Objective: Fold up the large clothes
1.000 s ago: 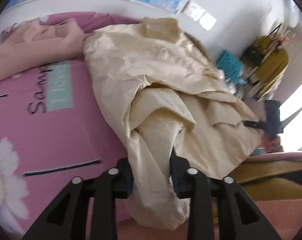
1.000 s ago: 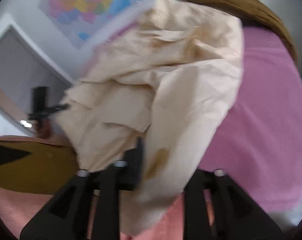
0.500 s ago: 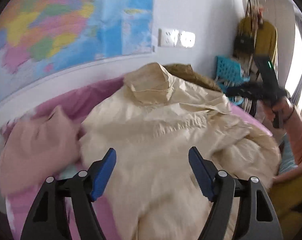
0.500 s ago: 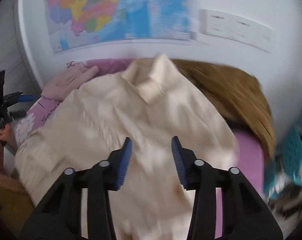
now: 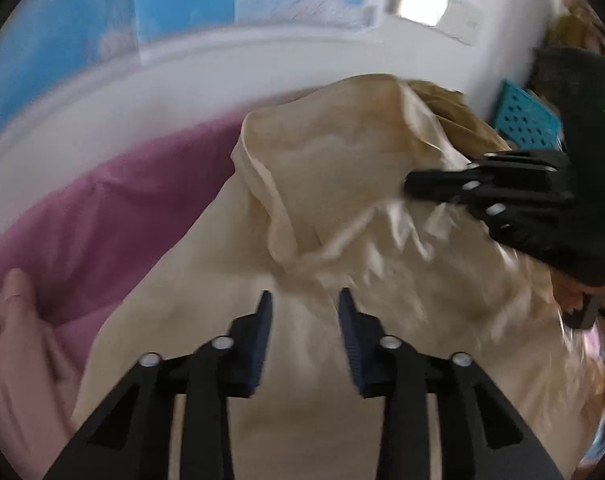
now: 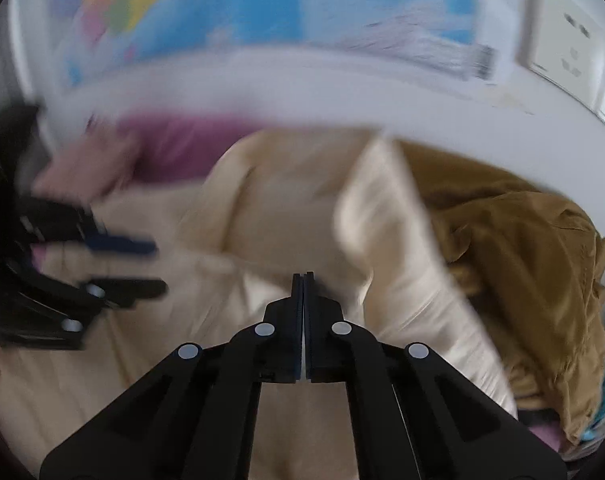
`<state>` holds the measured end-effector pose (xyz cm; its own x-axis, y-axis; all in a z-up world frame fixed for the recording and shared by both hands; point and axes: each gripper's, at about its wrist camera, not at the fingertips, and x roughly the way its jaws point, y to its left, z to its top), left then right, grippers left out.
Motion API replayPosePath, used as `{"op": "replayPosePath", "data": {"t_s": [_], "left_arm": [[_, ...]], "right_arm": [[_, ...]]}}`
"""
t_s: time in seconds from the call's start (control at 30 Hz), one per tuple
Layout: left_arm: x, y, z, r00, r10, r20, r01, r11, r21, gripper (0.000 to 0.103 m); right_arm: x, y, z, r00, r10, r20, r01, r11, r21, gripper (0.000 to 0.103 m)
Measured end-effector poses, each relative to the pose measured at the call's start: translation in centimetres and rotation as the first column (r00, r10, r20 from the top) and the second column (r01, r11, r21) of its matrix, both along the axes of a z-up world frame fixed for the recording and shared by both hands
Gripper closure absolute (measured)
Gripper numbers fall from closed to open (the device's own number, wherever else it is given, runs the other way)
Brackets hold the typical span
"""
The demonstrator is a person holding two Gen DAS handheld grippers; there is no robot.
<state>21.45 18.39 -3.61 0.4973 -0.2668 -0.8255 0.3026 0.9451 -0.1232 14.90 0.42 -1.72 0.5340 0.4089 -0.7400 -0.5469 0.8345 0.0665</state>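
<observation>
L gripper (image 5: 304, 300) was closing over the cream shirt (image 5: 342, 208), pads not yet pinching. R gripper (image 6: 303, 280) was pressed together, holding nothing visible.

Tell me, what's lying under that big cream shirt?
The cream shirt is spread over a pink bedsheet, which shows past its left edge. Its right edge overlaps a brown garment. Whatever lies beneath the shirt's middle is covered and cannot be seen.
</observation>
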Motion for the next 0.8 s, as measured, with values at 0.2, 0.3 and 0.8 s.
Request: {"op": "replayPosePath", "data": {"t_s": [0.2,0.3,0.8], "left_arm": [[4.4,1.2,-1.0,0.996,0.031,-0.079,-0.039,0.994,-0.106,0.089],[5.6,1.7,-1.3,0.992,0.074,-0.100,-0.087,0.988,-0.127,0.090],[-3.0,4.8,5.1,0.987,0.113,0.113,-0.093,0.981,-0.169,0.050]], "right_arm": [[-0.3,-0.8,0.3,1.000,0.012,0.023,-0.012,1.000,0.005,0.103],[-1.3,-2.0,1.8,0.999,0.027,0.045,-0.031,0.995,0.091,0.098],[-2.0,-5.1,1.1,1.000,0.025,-0.008,-0.024,0.997,0.071,0.082]]}}
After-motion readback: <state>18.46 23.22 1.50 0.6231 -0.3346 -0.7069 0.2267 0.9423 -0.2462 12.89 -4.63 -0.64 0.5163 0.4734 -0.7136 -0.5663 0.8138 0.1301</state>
